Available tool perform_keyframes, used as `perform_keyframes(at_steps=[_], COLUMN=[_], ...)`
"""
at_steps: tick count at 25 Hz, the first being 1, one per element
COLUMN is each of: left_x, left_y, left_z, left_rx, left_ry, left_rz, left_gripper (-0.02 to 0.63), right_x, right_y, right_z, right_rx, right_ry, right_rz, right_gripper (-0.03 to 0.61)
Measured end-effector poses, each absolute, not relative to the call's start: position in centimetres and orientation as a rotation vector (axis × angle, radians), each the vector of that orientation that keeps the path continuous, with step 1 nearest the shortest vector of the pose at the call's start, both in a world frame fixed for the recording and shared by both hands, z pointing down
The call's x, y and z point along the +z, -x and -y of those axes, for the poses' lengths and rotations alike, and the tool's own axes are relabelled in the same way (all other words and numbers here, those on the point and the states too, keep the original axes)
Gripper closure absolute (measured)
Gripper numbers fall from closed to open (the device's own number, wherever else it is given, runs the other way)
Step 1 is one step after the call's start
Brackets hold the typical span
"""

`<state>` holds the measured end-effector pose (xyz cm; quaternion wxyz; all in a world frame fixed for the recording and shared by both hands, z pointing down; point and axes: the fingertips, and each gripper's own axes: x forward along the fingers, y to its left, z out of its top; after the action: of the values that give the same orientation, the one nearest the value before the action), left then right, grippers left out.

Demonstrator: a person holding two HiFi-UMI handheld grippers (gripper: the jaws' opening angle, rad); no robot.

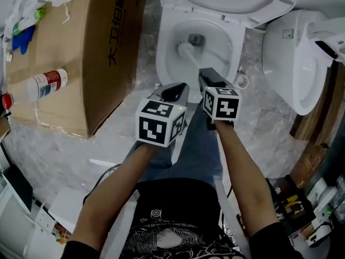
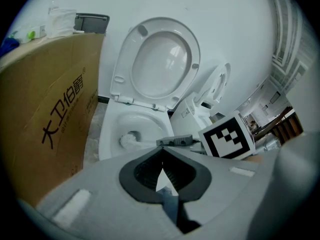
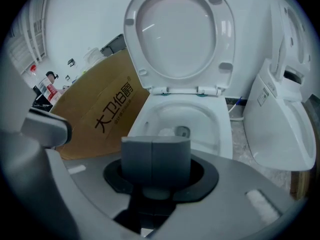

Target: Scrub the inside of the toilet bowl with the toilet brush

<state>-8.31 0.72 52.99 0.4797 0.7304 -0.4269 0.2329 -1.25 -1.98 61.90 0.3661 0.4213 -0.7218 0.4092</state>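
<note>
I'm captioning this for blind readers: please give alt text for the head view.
The right claw grips a white toilet brush whose head sits inside the open white ceramic toilet bowl; the empty left claw hovers beside it. A brown cardboard box stands at left.

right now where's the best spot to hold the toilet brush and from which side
The handle's upper end, from the near side. The toilet brush slants up out of the bowl toward you, bristle head down by the drain, so only that thin shaft is free. The right gripper is shut there.

Bowl (image 1: 222,34) between cardboard box (image 1: 91,42), second toilet (image 1: 291,63)
</note>
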Motion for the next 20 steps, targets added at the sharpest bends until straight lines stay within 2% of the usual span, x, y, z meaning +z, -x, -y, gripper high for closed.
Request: perform_keyframes(at_steps=[13,20], left_x=[53.2,52.7], left_y=[10.0,8.1], left_z=[-1.6,-1.7], left_rx=[0.605,0.631], left_ry=[-1.761,-1.799], left_rz=[1.068,1.024], left_gripper=[0.615,0.615], right_x=[61.7,61.5], right_y=[-2.1,-6.3], right_z=[7.9,5.3], right_rx=[0.956,0.986], right_ry=[-1.164,-1.224], right_rz=[1.868,1.797], right_gripper=[0.425,0.425])
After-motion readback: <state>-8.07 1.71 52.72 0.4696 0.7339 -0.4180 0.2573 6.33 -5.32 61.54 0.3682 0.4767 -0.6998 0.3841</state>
